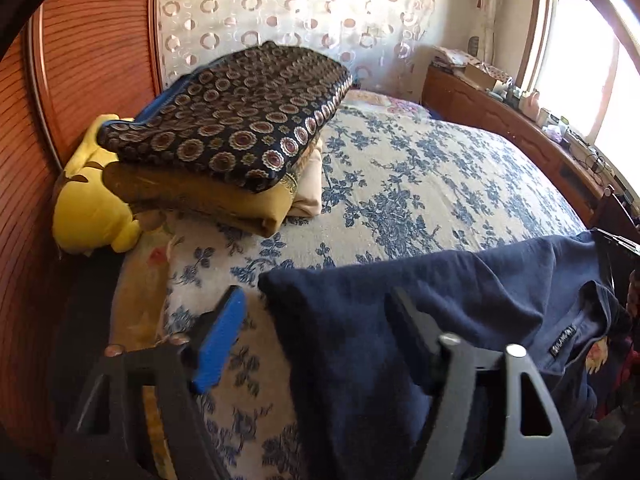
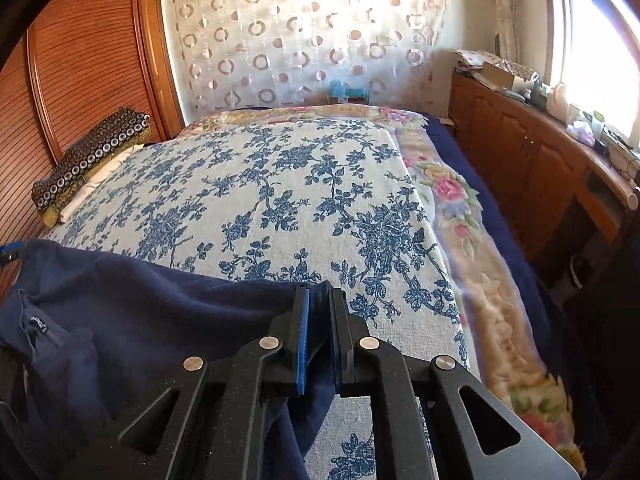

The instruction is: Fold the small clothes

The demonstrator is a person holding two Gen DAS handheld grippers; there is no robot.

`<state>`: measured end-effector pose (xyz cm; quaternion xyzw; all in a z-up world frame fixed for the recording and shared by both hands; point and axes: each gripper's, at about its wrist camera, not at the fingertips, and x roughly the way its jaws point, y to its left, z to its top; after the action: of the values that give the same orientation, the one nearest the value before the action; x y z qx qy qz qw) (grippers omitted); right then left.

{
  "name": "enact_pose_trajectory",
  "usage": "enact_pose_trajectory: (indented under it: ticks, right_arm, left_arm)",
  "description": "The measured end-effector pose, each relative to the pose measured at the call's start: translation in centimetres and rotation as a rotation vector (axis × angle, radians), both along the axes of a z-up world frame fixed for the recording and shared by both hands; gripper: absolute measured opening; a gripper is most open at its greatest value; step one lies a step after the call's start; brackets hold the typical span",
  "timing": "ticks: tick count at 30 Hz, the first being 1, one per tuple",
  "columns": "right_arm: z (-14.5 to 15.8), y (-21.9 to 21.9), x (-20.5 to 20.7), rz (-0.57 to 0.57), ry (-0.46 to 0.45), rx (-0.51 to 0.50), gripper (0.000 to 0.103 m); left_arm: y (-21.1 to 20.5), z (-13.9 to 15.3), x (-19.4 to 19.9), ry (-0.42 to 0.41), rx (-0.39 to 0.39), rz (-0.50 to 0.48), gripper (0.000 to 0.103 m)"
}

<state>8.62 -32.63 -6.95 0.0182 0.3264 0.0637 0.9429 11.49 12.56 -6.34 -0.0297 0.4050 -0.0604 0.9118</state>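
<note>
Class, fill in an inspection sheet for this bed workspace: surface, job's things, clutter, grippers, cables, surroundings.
Surface: blue-flowered cream bedspread, mostly bare.
Job's things: navy knit garment held up at the near edge.
Clutter: dark ring-patterned folded blanket on a stack beside a yellow plush toy.
Grippers: right gripper shut on the garment; left gripper open, cloth between its fingers.
Cables: thin wires on the windowsill.
Surroundings: wooden slatted headboard, ring-patterned sheer curtain.

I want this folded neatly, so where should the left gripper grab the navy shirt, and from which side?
Grip the free top corner of the navy shirt, at the end away from the right gripper, which already pinches the other corner. Come in from this near edge of the bed. In its own view the left gripper already straddles that corner, jaws open.
</note>
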Motion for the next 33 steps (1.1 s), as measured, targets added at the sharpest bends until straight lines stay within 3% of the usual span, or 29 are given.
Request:
enact_pose_trajectory:
  ticks: [2,4,6,8,11,23,25,26,27,30,33]
  right_arm:
    - [-0.1,0.0,0.0,0.002,0.002,0.004,0.009]
    - [-0.1,0.0,0.1,0.004,0.004,0.009,0.009]
    - [-0.2,0.0,0.2,0.006,0.005,0.003,0.009]
    - [-0.3,0.1,0.2,0.010,0.001,-0.009,0.009]
    - [-0.4,0.0,0.1,0.009,0.002,-0.008,0.009]
    - [-0.4,-0.2,0.1,0.018,-0.002,-0.002,0.009]
    - [-0.2,-0.2,-0.1,0.021,-0.010,0.004,0.009]
    - [-0.1,-0.2,-0.3,0.025,-0.018,0.011,0.009]
    - [0.0,-0.2,-0.5,0.029,-0.025,0.017,0.017]
    - [0.1,-0.3,-0.7,0.031,-0.041,0.025,0.037]
    - [0.1,-0.2,-0.8,0.047,-0.043,0.031,0.057]
  left_arm:
    - [0.0,-0.6,0.9,0.023,0.005,0.000,0.056]
    - [0.2,-1.0,1.4,0.038,0.018,0.019,0.040]
    - [0.8,-1.6,1.5,0.052,0.010,0.037,0.017]
    - [1.4,-1.6,1.0,0.040,0.000,0.040,0.006]
    - [2.0,-1.3,0.2,0.020,0.015,0.056,0.004]
    - [2.5,-0.4,-0.8,-0.019,-0.011,0.072,0.005]
    - [2.2,-0.3,-0.7,-0.022,-0.002,0.065,0.018]
    - [2.1,-0.3,-0.5,-0.019,0.003,0.060,0.031]
    - [2.0,-0.4,-0.4,-0.015,0.001,0.058,0.046]
    - [1.8,-0.7,0.2,0.001,-0.015,0.043,0.060]
    - [1.5,-1.1,0.8,0.012,0.002,0.043,0.062]
